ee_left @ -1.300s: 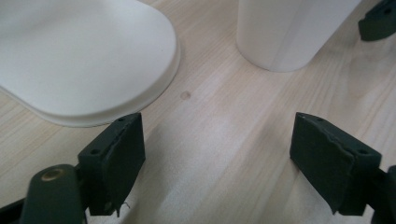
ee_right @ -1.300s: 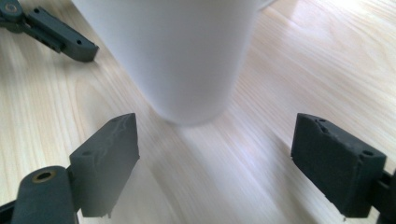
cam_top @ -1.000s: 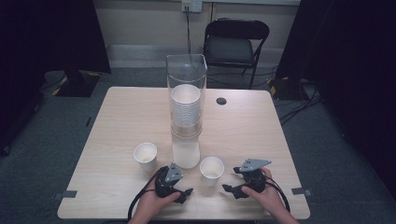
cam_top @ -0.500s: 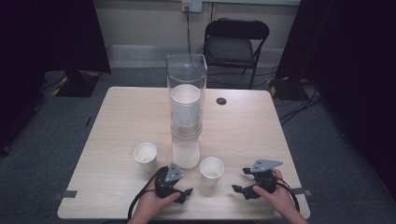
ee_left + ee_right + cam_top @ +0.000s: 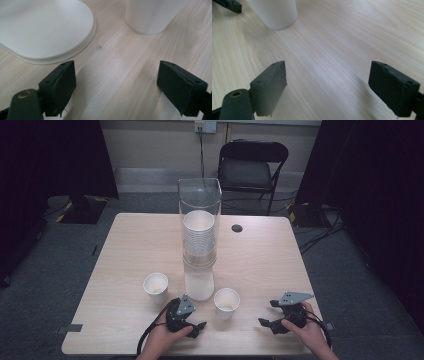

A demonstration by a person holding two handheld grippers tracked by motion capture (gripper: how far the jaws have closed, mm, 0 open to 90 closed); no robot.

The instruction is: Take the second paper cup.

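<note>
A tall clear plastic dispenser tube (image 5: 200,215) stands upright at the middle of the light wood surface (image 5: 125,250), its long axis vertical, its open top facing up. Inside it sits a stack of white paper cups (image 5: 199,237), mouths up, and the tube rests on a white cylindrical base (image 5: 199,284).

Two loose white paper cups stand upright, mouths up: the left paper cup (image 5: 155,286) just left of the base, the right paper cup (image 5: 227,302) just right of it and nearer the person.

The left claw (image 5: 195,329) lies on the surface near its front edge in the person's left hand (image 5: 162,340). In the left gripper view (image 5: 116,87) its jaws are spread wide with bare wood between them; a white rounded shape and a white cylinder lie just ahead.

The right claw (image 5: 265,324), in the right hand (image 5: 306,332), rests near the front right corner, well apart from the cups. In the right gripper view (image 5: 328,87) its jaws are spread, nothing between them.

A small black round disc (image 5: 237,228) sits right of the tube. A black folding chair (image 5: 252,165) stands beyond the surface.
</note>
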